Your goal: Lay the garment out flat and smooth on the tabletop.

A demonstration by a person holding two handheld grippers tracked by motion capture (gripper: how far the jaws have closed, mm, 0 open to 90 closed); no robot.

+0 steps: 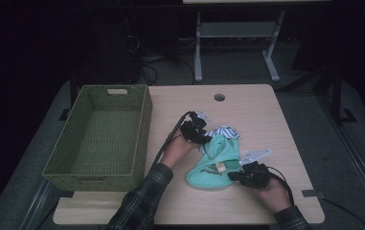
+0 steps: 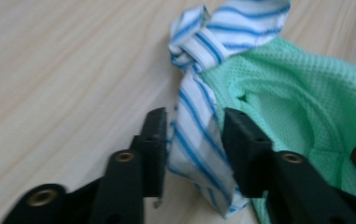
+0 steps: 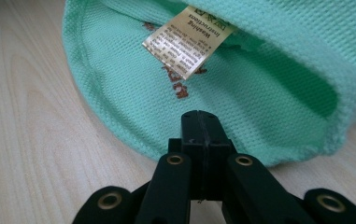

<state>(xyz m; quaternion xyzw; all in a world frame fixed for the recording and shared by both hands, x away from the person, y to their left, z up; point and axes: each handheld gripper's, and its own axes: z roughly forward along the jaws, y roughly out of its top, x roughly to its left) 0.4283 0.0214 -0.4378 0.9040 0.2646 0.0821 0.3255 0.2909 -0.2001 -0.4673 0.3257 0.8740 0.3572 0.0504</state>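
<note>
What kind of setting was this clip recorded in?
Probably a lab or workshop room, not a home: a bare wooden table with a cable hole, a metal-framed bench behind it, and cables on the floor.

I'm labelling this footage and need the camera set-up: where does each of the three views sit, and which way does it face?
High view: above the person's side, facing forward and down on the light wooden table and green woven basket; both sleeves and hands enter from below.
Left gripper view: rides the left gripper, looking along its parted jaws around the blue-striped white cloth.
Right gripper view: rides the right gripper, jaws together, facing the mint-green mesh garment.
Shared: both gripper views show that garment.
</note>
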